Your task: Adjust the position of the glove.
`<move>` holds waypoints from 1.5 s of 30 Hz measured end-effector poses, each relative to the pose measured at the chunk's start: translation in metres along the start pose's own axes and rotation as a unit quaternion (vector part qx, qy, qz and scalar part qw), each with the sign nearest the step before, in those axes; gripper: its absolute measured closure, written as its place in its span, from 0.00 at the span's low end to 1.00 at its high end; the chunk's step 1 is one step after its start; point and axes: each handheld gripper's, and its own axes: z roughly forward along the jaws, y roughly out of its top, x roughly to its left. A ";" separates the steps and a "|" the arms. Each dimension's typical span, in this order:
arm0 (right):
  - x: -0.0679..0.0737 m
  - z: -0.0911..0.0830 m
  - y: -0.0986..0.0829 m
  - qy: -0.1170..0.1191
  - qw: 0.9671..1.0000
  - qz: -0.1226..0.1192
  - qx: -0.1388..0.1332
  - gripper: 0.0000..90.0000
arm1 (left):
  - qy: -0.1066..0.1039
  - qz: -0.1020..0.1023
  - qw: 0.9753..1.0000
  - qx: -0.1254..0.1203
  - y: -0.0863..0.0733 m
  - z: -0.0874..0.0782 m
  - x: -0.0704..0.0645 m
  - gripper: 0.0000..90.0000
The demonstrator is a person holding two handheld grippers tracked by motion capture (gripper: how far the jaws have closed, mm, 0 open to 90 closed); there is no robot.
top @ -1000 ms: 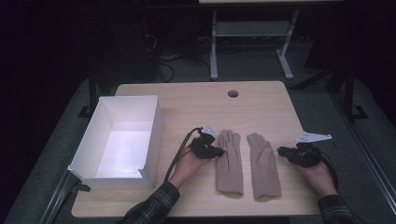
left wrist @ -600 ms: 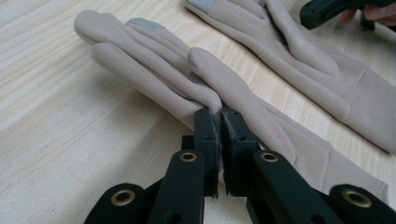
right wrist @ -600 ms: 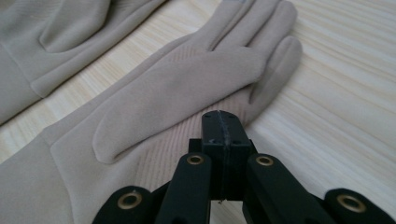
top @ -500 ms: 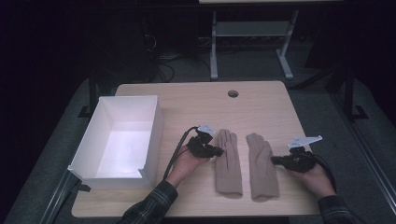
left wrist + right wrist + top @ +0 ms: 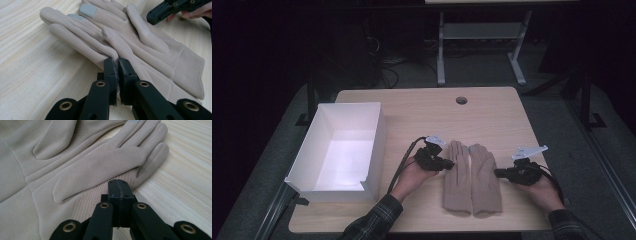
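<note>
Two beige gloves lie flat side by side on the wooden table (image 5: 427,115), fingers pointing away from me. My left gripper (image 5: 450,164) is shut, its tips touching the outer edge of the left glove (image 5: 457,182); I cannot make out fabric between the jaws. In the left gripper view the shut jaws (image 5: 117,61) meet that glove (image 5: 82,45) at its side. My right gripper (image 5: 497,173) is shut too, its tips at the right edge of the right glove (image 5: 485,185). The right gripper view shows its jaws (image 5: 119,182) over the ribbed palm by the thumb (image 5: 100,170).
An open white box (image 5: 379,135) stands on the table's left side, close to my left hand. A round cable hole (image 5: 461,100) sits near the far edge. Bare tabletop lies beyond the gloves. Dark floor and a metal stand (image 5: 442,50) are behind the table.
My right gripper has slid left across the table until its tips reach the right glove. The left gripper has stayed at the left glove's edge.
</note>
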 end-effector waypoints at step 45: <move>0.054 0.045 0.028 0.067 0.996 -0.054 0.004 1.00 | -0.060 -0.013 0.998 -0.034 0.011 0.001 -0.017 0.95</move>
